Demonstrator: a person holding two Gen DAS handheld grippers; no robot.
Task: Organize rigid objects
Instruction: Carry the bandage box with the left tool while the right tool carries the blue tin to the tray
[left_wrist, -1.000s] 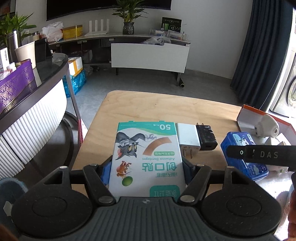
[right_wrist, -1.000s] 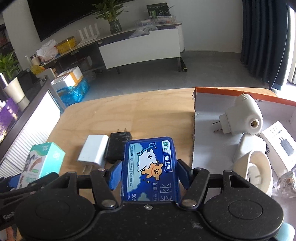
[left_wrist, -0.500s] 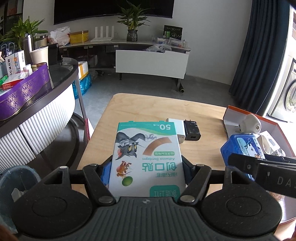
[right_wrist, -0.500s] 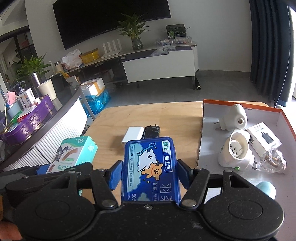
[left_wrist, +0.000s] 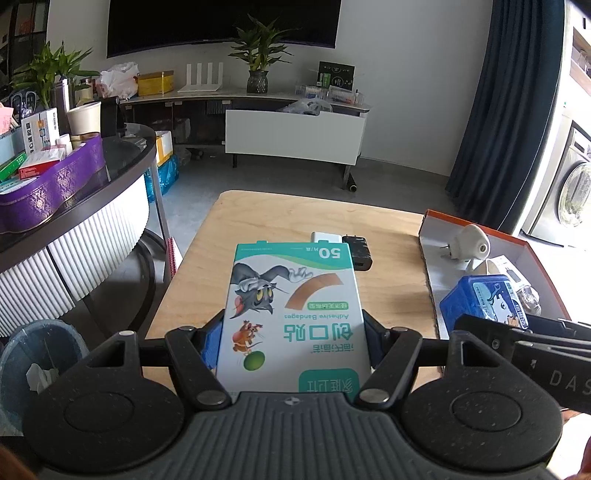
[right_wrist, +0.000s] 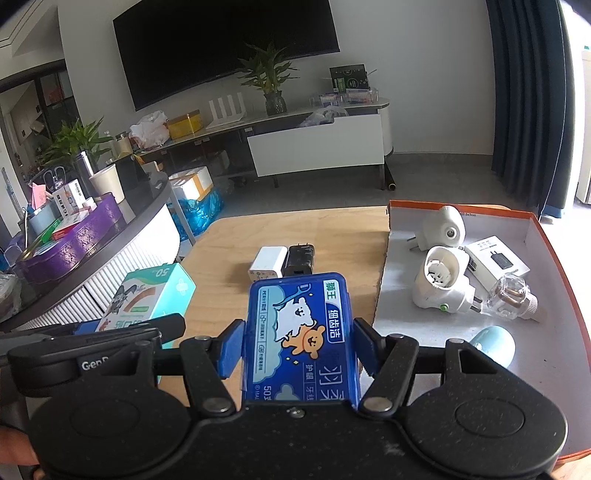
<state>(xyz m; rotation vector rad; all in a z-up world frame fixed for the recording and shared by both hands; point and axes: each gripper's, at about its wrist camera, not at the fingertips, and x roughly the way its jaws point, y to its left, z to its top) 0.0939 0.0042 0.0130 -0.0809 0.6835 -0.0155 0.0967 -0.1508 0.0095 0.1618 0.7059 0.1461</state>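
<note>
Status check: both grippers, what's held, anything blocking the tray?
Left gripper shut on bandage box. Right gripper shut on blue floss case. Two chargers on table; tray unblocked, near corner bare.

A light wooden bench (right_wrist: 332, 229) with a rounded far corner fills the middle of the scene, standing on a grey floor (right_wrist: 325, 188). Near its centre lie a white charger (right_wrist: 267, 263) and a black charger (right_wrist: 301, 256), side by side and touching. Along the bench's right side sits a shallow orange-edged tray (right_wrist: 554, 243) with a pale grey inside, holding several white plug-in devices, a small white box, a clear bulb-like piece and a pale blue rounded object.
</note>
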